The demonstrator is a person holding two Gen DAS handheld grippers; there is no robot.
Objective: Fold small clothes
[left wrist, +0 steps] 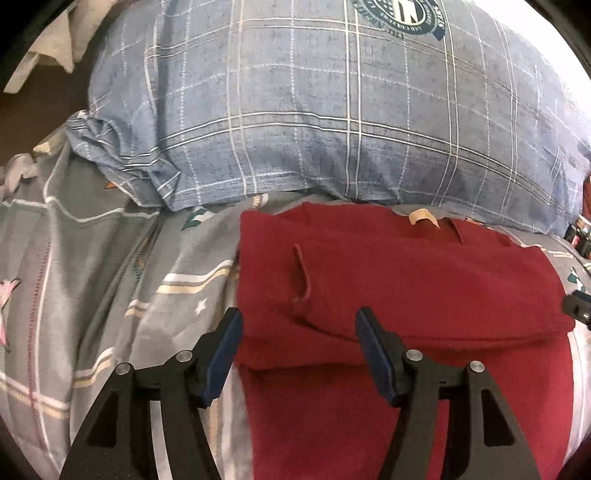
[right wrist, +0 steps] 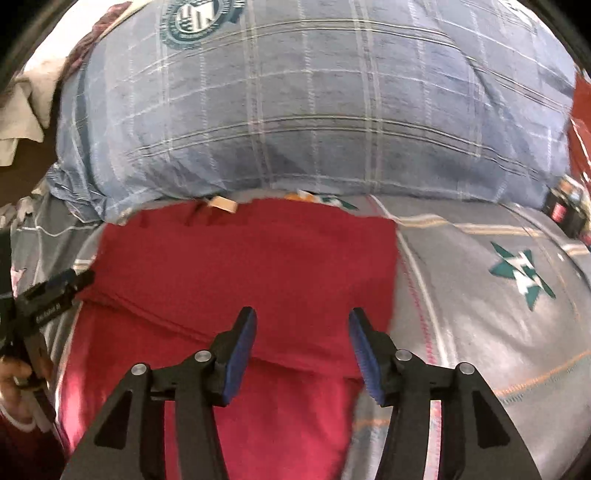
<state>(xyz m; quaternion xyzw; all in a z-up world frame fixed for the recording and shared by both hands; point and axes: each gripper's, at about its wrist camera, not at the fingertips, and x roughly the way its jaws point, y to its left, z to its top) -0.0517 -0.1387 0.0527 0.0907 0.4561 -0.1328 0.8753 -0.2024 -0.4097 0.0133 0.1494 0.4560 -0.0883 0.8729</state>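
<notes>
A bed (left wrist: 92, 258) carries everything, covered by a grey sheet printed with stripes, white stars and teal stars. Directly ahead of the left gripper (left wrist: 297, 350) a red garment (left wrist: 406, 288) lies folded on the sheet, its upper layer doubled over the lower. Beyond it, farther from both grippers, a blue plaid pillow (left wrist: 314, 110) with a round teal crest rests on the bed. Right of the right gripper (right wrist: 303, 350) the sheet shows a teal star (right wrist: 522, 277).

No legible text: blurred lettering on pillow crest (left wrist: 397, 14), left claw (right wrist: 50, 291).
</notes>
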